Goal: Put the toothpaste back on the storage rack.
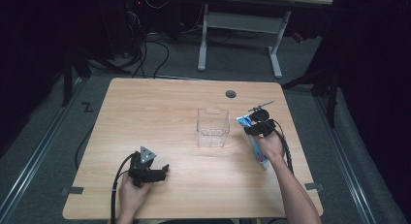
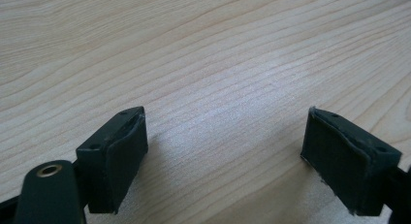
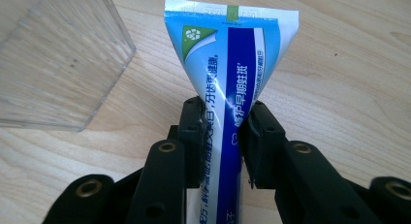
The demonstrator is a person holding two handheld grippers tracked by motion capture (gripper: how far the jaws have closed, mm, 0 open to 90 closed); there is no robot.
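A blue and white toothpaste tube (image 3: 232, 78) is clamped between the jaws of my right gripper (image 3: 222, 136), its flat crimped end pointing away from me. In the high view the toothpaste tube (image 1: 257, 145) runs under the right hand, with the right gripper (image 1: 260, 124) just right of a clear plastic box (image 1: 212, 127). The clear box (image 3: 53, 59) stands open-topped at the left of the right gripper view. My left gripper (image 1: 162, 171) rests low over the table near the front left, open, with bare wood between its pads (image 2: 121, 156).
The wooden table (image 1: 160, 112) has a round cable hole (image 1: 230, 94) near its far edge. Beyond the table stand a white desk frame (image 1: 240, 37) and loose cables on the floor. Dark curtains close both sides.
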